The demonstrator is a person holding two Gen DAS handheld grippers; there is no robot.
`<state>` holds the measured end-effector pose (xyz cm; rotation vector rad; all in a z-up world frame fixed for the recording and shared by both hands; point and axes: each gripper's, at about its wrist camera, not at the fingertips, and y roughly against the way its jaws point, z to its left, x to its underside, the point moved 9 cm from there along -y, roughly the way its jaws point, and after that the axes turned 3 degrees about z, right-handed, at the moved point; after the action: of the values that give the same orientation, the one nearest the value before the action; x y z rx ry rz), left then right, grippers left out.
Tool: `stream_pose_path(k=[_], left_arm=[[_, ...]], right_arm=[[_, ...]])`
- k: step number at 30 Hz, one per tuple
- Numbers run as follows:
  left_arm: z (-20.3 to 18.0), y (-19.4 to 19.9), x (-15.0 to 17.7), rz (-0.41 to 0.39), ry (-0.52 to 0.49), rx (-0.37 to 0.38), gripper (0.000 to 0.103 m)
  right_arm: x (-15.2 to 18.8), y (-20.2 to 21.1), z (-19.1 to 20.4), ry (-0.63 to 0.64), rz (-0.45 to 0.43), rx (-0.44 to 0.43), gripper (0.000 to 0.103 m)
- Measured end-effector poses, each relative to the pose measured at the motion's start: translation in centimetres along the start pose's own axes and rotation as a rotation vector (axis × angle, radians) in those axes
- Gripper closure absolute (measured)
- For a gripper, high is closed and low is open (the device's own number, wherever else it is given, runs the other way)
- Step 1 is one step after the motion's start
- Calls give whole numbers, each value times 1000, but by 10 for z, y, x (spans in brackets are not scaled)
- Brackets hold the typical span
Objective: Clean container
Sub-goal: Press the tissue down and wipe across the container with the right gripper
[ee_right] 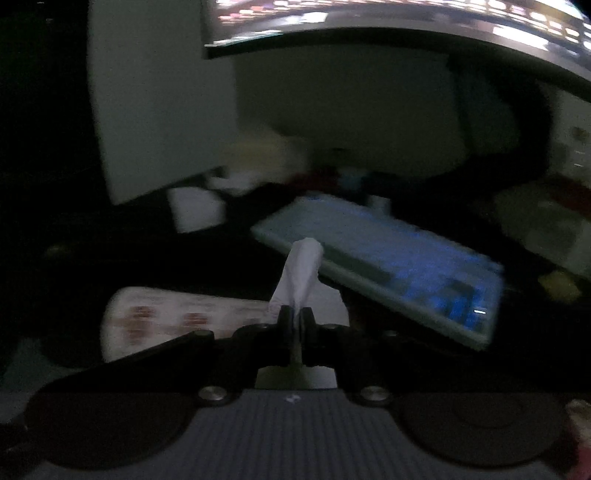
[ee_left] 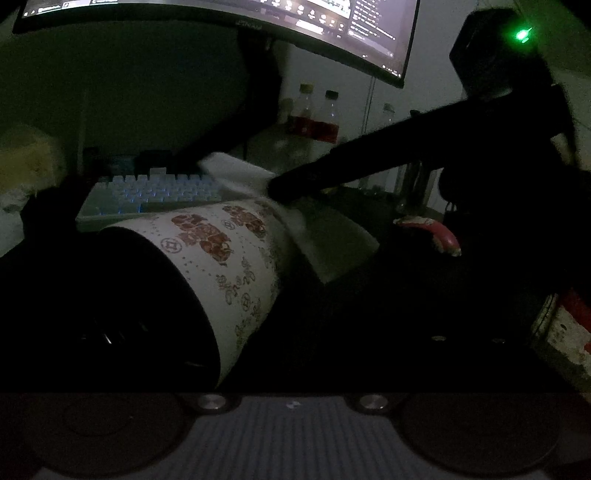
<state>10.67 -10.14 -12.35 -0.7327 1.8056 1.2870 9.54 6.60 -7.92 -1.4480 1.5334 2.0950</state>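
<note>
Right hand-held gripper (ee_right: 295, 317) clamped on white tissue (ee_right: 301, 269), pressed at far end of patterned container (ee_left: 221, 266) lying tilted near keyboard (ee_left: 155, 192); left hand-held gripper grip unclear; wipe slow along wall, steady container

We count one patterned cup (ee_left: 221, 266), one white tissue (ee_left: 240, 173) beside it, one keyboard (ee_left: 155, 195) behind it, one monitor (ee_left: 221, 22) above, and two capped bottles (ee_left: 317, 114).
</note>
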Motion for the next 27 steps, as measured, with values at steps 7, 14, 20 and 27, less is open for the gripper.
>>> stream_pose_path(k=[7, 14, 20, 27], left_arm=[[-7, 9, 9, 6, -9, -12, 1], [0, 9, 10, 3, -16, 4, 1], [75, 7, -6, 30, -87, 130, 1], [40, 7, 11, -3, -66, 71, 1]], right_arm=[[-2, 10, 53, 81, -35, -163, 96], [4, 11, 31, 58, -24, -128, 96], [-2, 2, 10, -23, -29, -51, 96], [-2, 12, 59, 78, -49, -228, 96]])
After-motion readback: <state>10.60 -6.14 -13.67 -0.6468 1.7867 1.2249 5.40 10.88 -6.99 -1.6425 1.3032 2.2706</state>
